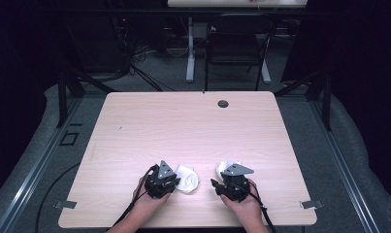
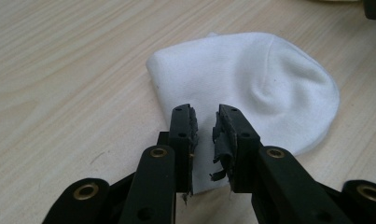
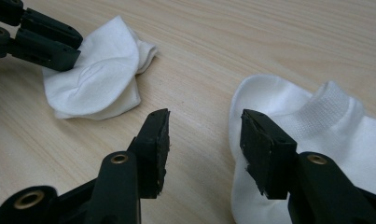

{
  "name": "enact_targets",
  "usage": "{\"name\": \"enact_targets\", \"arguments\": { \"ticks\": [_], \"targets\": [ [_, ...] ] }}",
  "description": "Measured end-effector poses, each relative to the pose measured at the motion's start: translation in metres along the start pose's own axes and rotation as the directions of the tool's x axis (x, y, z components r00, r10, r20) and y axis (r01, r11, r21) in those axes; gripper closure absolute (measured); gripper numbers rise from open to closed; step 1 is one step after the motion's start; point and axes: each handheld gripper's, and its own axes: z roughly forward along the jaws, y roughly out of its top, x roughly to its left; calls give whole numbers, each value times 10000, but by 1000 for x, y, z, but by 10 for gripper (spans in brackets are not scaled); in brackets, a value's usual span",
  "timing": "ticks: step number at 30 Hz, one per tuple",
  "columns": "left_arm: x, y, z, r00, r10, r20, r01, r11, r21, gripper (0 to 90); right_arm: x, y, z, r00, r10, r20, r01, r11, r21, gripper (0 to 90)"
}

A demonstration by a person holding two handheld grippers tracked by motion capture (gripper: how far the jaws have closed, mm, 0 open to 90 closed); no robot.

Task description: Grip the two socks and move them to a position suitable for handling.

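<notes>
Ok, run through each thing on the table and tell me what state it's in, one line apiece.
Left sock: folded over, flat on the table, its near edge between the left jaws.
Right sock: lying flat, ribbed cuff showing, not gripped.
Left hand-held gripper: jaws nearly closed around the left sock's edge; a pinch cannot be confirmed.
Right hand-held gripper: jaws open, poised at the right sock's edge.
Table: bare wood elsewhere.

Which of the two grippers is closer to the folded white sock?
Left. The left gripper has its jaws over the folded sock's edge; the right gripper sits apart beside the other sock.
</notes>
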Motion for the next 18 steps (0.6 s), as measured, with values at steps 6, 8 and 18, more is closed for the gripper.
{"name": "enact_targets", "arguments": {
  "ticks": [6,8,18],
  "targets": [
    [-7,-7,-7,10000,-78,41,78,10000,43,753,0,0,-1,10000,-29,23,29,10000,13,520],
    [-8,-8,-10,10000,-20,67,20,9999,120,750,0,0,-1,10000,-18,4,18,10000,-7,520],
    [-11,5,-19,9997,-72,230,77,9997,-246,725,-1,0,-1,10000,2,85,-1,10000,-76,520]
  ]
}}
